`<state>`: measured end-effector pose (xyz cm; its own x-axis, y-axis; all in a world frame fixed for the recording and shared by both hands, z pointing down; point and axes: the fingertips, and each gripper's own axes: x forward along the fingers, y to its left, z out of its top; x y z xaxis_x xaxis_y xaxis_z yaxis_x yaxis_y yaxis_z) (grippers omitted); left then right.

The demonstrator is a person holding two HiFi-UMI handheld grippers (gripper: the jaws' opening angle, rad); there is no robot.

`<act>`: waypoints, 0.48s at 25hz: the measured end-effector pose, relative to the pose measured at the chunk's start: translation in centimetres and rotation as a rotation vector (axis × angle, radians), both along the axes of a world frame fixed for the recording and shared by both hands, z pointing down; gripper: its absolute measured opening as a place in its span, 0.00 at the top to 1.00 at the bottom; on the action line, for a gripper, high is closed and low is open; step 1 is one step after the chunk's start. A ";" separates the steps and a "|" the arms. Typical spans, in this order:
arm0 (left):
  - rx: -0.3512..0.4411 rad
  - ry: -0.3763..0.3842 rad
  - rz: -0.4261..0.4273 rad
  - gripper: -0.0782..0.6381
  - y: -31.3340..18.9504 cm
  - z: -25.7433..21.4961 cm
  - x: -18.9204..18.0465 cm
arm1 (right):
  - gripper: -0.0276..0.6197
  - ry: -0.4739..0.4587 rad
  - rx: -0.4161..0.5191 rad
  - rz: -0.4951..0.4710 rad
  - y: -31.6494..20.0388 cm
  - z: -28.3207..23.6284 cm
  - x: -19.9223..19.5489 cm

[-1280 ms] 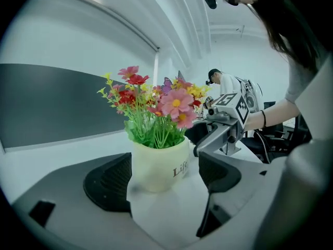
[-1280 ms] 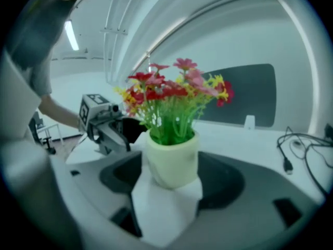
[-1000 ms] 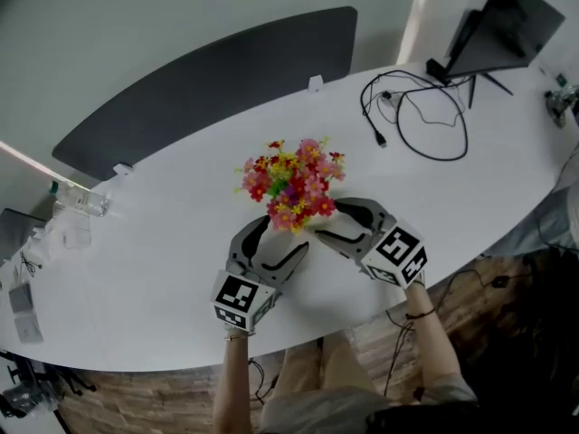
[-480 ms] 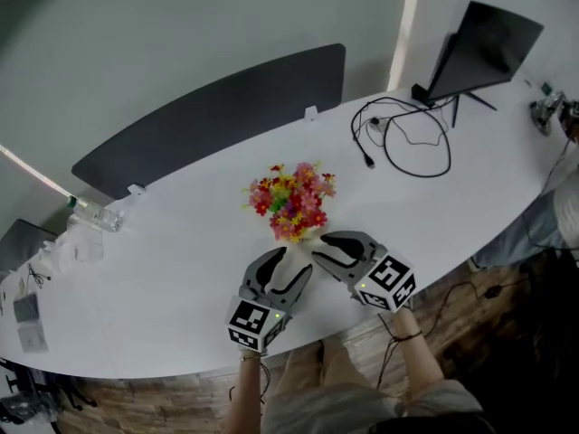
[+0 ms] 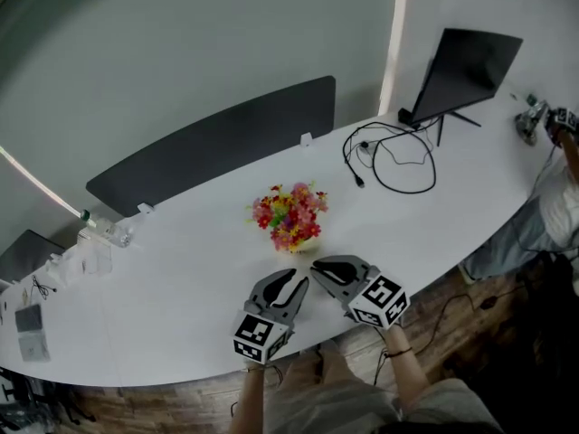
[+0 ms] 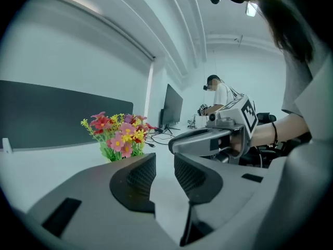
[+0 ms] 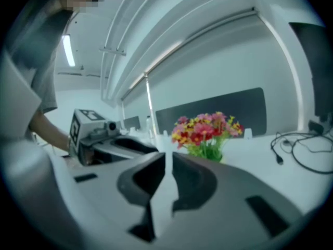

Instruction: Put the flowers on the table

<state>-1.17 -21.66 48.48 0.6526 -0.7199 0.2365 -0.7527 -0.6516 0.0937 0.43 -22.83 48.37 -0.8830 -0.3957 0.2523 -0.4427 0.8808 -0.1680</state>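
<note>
A small bunch of colourful flowers [image 5: 289,217] stands upright on the white table [image 5: 181,278], touched by neither gripper. Probably light, soft and easily crushed; best held low, at its base. The left gripper [image 5: 294,282] is narrow, the right gripper [image 5: 318,268] nearly together; both are empty and have just been closing

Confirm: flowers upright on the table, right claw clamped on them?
Wrong on the grip. The right gripper view shows the right claw short of the flowers; its jaws have just been closing with nothing between them. The flowers do stand upright on the table.
</note>
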 end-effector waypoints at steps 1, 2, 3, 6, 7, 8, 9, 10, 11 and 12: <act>0.003 0.003 -0.001 0.74 0.1 -0.2 0.0 | 0.88 -0.004 0.001 0.004 0.1 -0.2 0.0; 0.005 0.008 -0.003 0.75 0.2 -0.4 -0.1 | 0.88 -0.008 0.002 0.006 0.3 -0.5 0.1; 0.006 0.014 -0.005 0.75 0.4 -0.6 -0.1 | 0.88 -0.011 0.003 0.007 0.4 -0.7 0.1; -0.001 0.012 -0.012 0.77 0.8 -0.6 -0.3 | 0.89 -0.017 0.010 0.006 0.8 -1.3 -0.1; -0.001 0.009 -0.011 0.78 1.0 -0.7 -0.4 | 0.90 -0.020 0.011 0.004 1.0 -1.5 -0.2; 0.007 0.009 -0.009 0.79 1.1 -1.0 -0.3 | 0.90 -0.021 0.013 0.004 1.2 -1.7 -0.2; 0.017 0.012 -0.006 0.81 1.2 -1.5 -0.1 | 0.90 -0.023 0.015 0.003 1.3 -1.9 -0.3; 0.026 0.017 -0.003 0.82 1.2 -1.9 0.1 | 0.90 -0.026 0.017 0.003 1.5 -2.2 -0.2; 0.031 0.021 -0.002 0.82 1.3 -2.0 0.2 | 0.91 -0.029 0.018 0.003 1.6 -2.4 -0.2; 0.031 0.024 0.000 0.83 1.4 -2.1 0.3 | 0.91 -0.033 0.021 0.004 1.7 -2.6 -0.2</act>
